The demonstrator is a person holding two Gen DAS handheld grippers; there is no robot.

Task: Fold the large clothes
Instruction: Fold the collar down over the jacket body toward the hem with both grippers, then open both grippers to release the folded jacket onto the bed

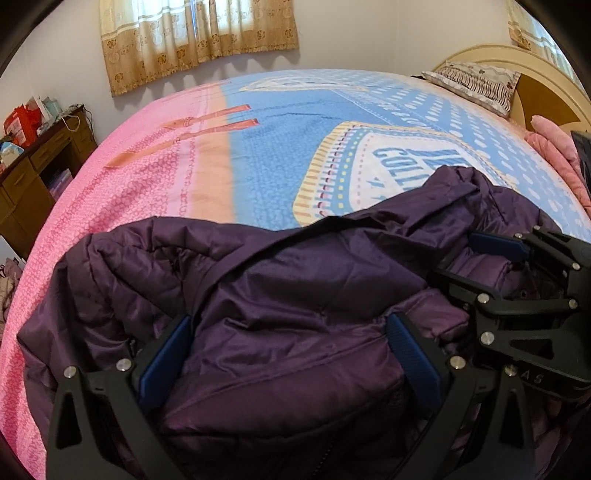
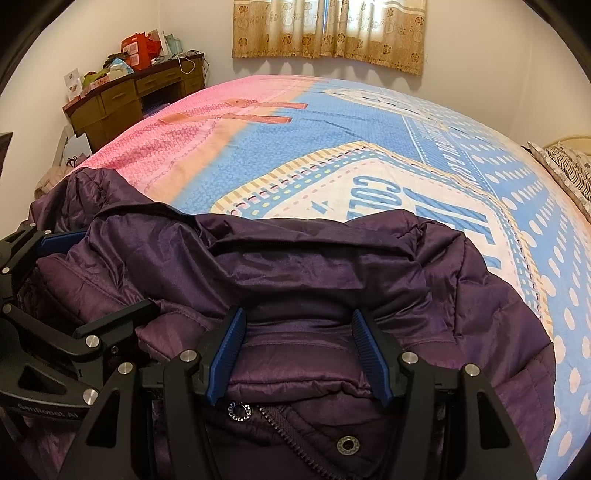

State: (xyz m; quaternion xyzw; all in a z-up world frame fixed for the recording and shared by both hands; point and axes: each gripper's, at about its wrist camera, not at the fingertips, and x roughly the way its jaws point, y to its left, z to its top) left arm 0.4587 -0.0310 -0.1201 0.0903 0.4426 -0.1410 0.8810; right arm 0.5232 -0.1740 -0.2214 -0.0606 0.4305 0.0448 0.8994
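My left gripper (image 1: 291, 354) sits low over the purple jacket (image 1: 280, 295), fingers spread wide w/ a puffy fold of fabric bulging up between the blue pads (image 1: 168, 356); pads look clear of the cloth on both sides, so nothing's pinched. My right gripper (image 2: 297, 354) is the same story: spread apart, pointing fwd over the jacket (image 2: 295, 266), its pads (image 2: 227, 354) flanking the collar area but not squeezing it. The two tools sit close together, side by side: in the left view my right gripper (image 1: 491, 273) comes in from the right edge, also spread, lying on the jacket; in the right view my left gripper (image 2: 85, 280) shows at the left edge.

The jacket lies crumpled on the near part of the bed cover (image 1: 280, 147), right below both grippers.

Writing: the left gripper's body reads "GenRobot.AI" in the right view; in the left view I only catch "AS" on the right gripper's frame. The bed cover's white badge (image 2: 332, 195) has big blue letters, partly hidden by the jacket, "COLL…" or so, can't read the rest.

Only the right view shows the jacket's zipper (image 2: 280, 421) and two metal snaps (image 2: 239, 410). Only the left view shows the headboard (image 1: 532, 85) behind the pillow (image 1: 476, 83). Both show the curtain (image 2: 328, 29) and the cluttered wooden desk (image 2: 140, 96) past the bed cover's pink end.
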